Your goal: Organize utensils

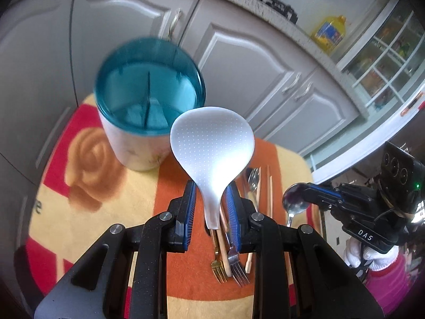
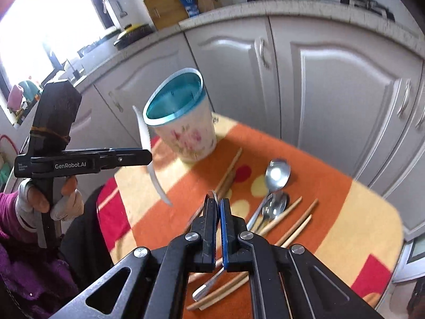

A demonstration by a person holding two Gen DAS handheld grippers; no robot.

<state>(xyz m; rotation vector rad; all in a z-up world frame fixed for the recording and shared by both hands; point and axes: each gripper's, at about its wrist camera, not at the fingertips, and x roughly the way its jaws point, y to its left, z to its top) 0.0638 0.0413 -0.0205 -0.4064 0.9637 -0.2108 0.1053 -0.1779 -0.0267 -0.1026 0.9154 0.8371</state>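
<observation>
Left gripper (image 1: 211, 199) clamps the white rice paddle (image 1: 212, 143) near the empty utensil holder (image 1: 148, 87); right gripper (image 2: 217, 204) pinches a spoon (image 1: 294, 199). Forks (image 1: 233, 265), spoons (image 2: 276, 186) and chopsticks (image 2: 289, 223) remain on the cloth, so I judge it barely started.

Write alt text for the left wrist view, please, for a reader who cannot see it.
The left gripper holds a translucent white rice paddle by its handle, near a teal-rimmed utensil holder. Forks, chopsticks and a spoon lie on the orange cloth; the right gripper holds a metal spoon.
</observation>
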